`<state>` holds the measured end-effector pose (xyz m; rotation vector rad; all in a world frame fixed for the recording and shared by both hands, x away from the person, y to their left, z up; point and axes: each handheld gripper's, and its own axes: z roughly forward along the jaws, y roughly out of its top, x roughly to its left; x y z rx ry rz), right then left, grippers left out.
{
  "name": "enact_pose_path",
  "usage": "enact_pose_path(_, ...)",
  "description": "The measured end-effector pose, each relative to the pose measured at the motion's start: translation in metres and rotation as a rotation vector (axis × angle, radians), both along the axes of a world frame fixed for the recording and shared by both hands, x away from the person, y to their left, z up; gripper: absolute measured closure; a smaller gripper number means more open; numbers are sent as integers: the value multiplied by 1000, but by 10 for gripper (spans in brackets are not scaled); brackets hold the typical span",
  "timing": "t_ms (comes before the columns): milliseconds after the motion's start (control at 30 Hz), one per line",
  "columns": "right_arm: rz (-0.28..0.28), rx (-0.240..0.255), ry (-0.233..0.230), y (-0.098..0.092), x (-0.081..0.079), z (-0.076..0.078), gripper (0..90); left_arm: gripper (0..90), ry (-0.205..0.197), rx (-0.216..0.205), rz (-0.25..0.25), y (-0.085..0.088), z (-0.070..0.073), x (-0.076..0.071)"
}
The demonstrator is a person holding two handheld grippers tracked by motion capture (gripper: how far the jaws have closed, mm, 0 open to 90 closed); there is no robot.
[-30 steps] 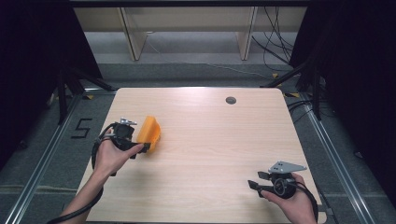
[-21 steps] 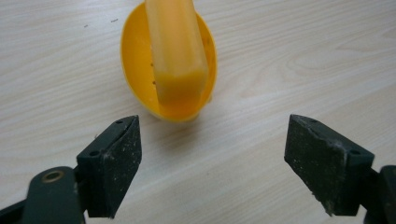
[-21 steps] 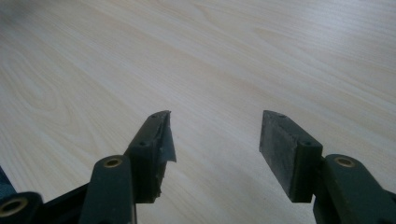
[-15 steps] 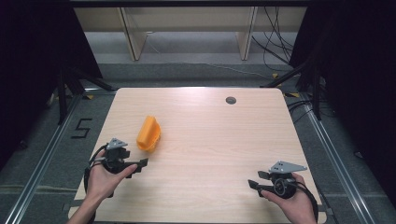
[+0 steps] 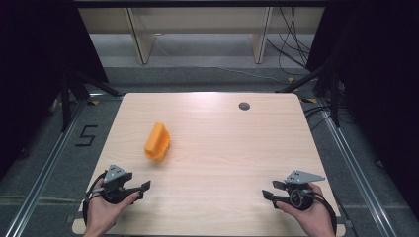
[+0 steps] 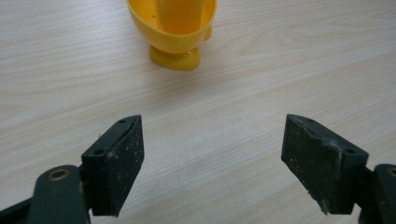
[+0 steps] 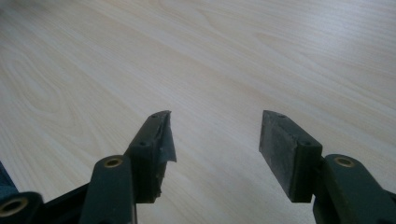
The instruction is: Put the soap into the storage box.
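One orange-yellow plastic cup (image 5: 157,141) on the worktop (image 5: 237,148), left of centre, well apart from both hands. In the left gripper view (image 6: 173,28): rounded thin-walled bowl over a small stubby foot, a strip of the same plastic running up inside. Cannot tell whether upright or tipped on its side.

Handling, as a judgement:
- Light, likely hollow moulded plastic; little effort to lift.
- Stiff enough to hold shape, though a thin wall may flex under a hard squeeze.
- Glossy and curved, so prone to slip or squirt out from flat pads.
- Not fragile; probably prone to roll if nudged.
- Best hold probably across the rim, one pad inside and one outside, or around the narrow foot; across the round belly the poorest choice.

Left hand-held gripper (image 5: 143,188): low near the front-left edge, held in the left hand (image 5: 101,210), pointing roughly toward the cup. Jaws wide apart (image 6: 212,154), just eased slightly inward, nothing between them but bare wood.

Right hand-held gripper (image 5: 271,189): low near the front-right corner, in the right hand (image 5: 309,217), pointing inward across the worktop. Jaws parted (image 7: 215,140), gripping nothing; wood grain alone ahead.
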<state>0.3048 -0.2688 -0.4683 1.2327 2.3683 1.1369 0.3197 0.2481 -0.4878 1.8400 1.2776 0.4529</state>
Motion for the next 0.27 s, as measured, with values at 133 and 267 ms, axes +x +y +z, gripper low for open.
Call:
enact_pose_path(133, -1, 0, 1, 0, 0, 0, 443, 208, 0, -1, -13, -1, -1, 1)
enact_pose_path(267, -4, 9, -6, -1, 2, -1, 443, 208, 5, -1, -37, -5, -3, 2)
